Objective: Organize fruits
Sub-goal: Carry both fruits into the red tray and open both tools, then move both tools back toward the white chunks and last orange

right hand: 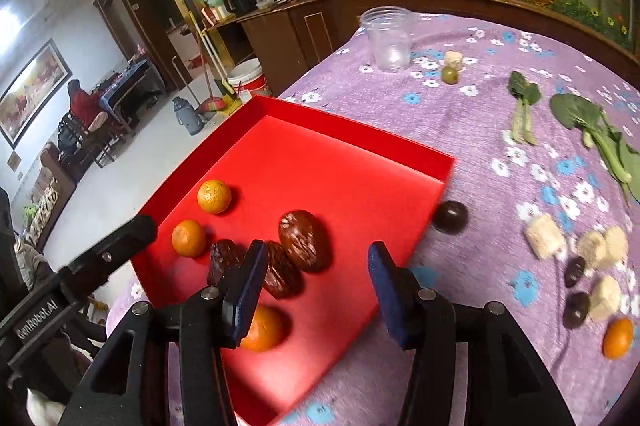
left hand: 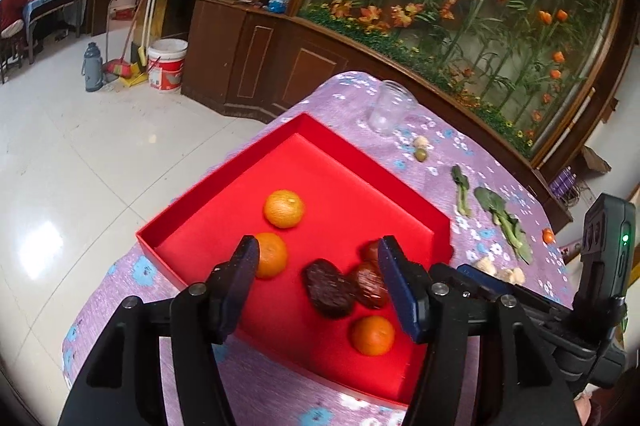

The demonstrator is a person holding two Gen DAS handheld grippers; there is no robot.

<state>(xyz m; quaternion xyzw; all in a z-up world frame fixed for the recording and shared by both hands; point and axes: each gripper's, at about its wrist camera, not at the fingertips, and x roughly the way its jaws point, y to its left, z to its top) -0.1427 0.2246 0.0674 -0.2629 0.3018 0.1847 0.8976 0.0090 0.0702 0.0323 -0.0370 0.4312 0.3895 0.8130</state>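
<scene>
Tangerines (left hand: pixel 283 208) and dark fruits (left hand: pixel 329 288) are lying in the red tray (left hand: pixel 224 182); you are holding both the left tool (left hand: pixel 318 258) and the right tool (right hand: pixel 316 262) apart, empty.

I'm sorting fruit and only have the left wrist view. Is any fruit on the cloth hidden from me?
Observer: Yes. A dark round fruit lies on the cloth right beside the red tray, at its right wall.
Operator: Anything further right?
Observer: Two small dark fruits lie among the pale chunks, near the orange on the cloth.
Operator: Is the right gripper holding anything?
Observer: No. The right gripper is open, with nothing between its fingers.
</scene>
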